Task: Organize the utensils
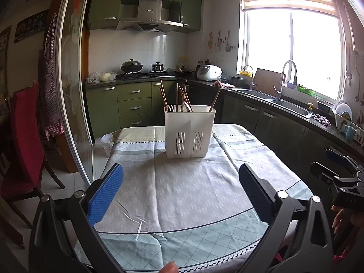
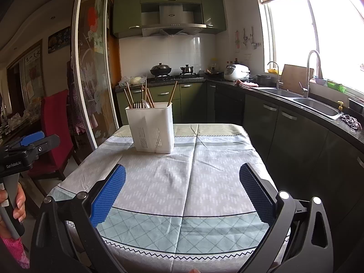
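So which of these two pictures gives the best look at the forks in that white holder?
The right wrist view. There the dark fork tines stand out above the white holder's rim, beside the chopsticks. The left wrist view shows the forks only faintly, pale against the holder.

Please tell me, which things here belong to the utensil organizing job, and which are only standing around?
Belong to the job:
white utensil holder
chopsticks
forks
left gripper, open
right gripper, open

Only standing around:
rice cooker
wok
sink
red chair
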